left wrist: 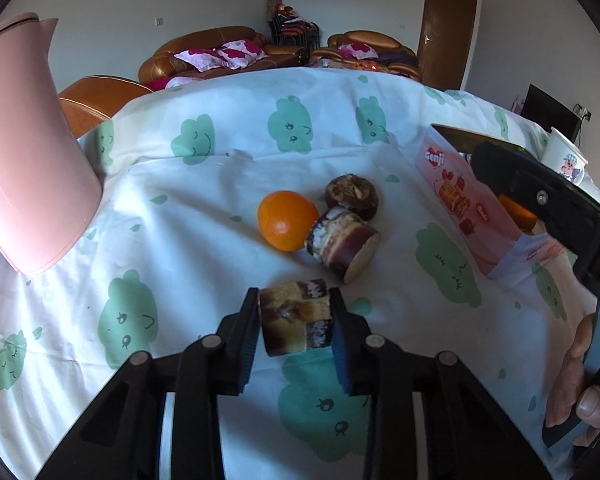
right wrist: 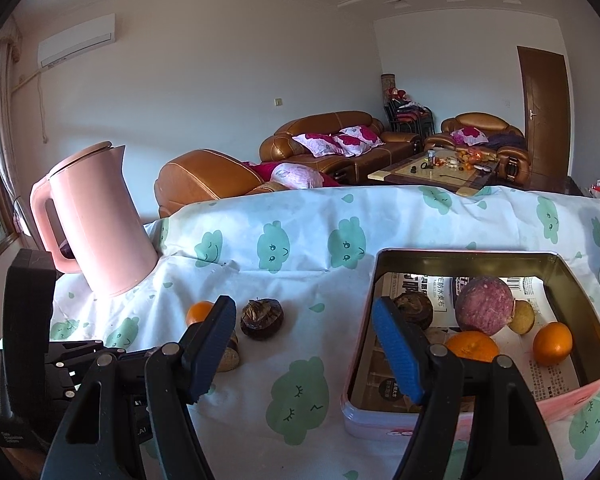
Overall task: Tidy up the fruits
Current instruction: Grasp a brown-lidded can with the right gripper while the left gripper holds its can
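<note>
Purple-skinned cane chunk (left wrist: 294,322) clamped in my left gripper (left wrist: 296,320); the pink rectangular tin box (left wrist: 466,200) lies rightward, beneath my open right gripper (right wrist: 304,344).

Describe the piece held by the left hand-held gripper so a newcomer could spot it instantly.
On the cloud-print tablecloth, look nearest the camera, just in front of the loose orange and the cut cane piece. There the left hand-held gripper clamps a short sugarcane segment. Unlike its neighbours lying on the cloth, it sits between the blue pads.
</note>
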The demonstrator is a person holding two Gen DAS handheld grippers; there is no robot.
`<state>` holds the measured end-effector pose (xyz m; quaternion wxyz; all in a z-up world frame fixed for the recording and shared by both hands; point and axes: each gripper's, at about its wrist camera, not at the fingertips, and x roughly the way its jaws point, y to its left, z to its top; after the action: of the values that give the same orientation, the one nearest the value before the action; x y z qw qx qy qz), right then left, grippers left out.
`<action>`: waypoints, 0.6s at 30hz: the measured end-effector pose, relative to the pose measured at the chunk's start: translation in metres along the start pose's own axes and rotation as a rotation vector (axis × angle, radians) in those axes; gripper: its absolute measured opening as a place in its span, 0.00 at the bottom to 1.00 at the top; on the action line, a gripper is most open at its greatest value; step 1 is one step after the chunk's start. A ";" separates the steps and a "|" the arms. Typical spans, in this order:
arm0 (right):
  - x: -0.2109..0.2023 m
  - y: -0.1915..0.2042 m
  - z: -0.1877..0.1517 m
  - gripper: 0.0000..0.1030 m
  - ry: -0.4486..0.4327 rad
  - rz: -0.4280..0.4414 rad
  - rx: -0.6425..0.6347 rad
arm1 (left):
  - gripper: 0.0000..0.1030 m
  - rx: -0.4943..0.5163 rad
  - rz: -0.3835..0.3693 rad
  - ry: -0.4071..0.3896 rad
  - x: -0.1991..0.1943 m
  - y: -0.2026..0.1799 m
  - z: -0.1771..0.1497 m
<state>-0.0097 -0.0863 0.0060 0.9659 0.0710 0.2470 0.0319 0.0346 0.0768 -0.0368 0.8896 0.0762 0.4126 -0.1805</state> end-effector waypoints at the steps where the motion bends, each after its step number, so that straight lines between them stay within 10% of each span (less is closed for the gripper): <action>1: 0.000 0.000 0.000 0.70 0.005 0.003 -0.002 | 0.33 -0.006 0.027 -0.014 -0.003 0.002 0.000; 10: 0.029 0.038 -0.004 0.70 0.136 0.121 -0.108 | 0.33 -0.184 0.262 -0.199 -0.038 0.041 0.010; 18: 0.083 0.070 -0.010 0.56 0.336 0.115 -0.172 | 0.33 -0.260 0.261 -0.177 -0.032 0.057 0.009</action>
<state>0.0565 -0.0078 -0.0308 0.9101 -0.0040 0.3966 0.1195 0.0438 0.1351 -0.0075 0.9406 -0.0025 0.3392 -0.0148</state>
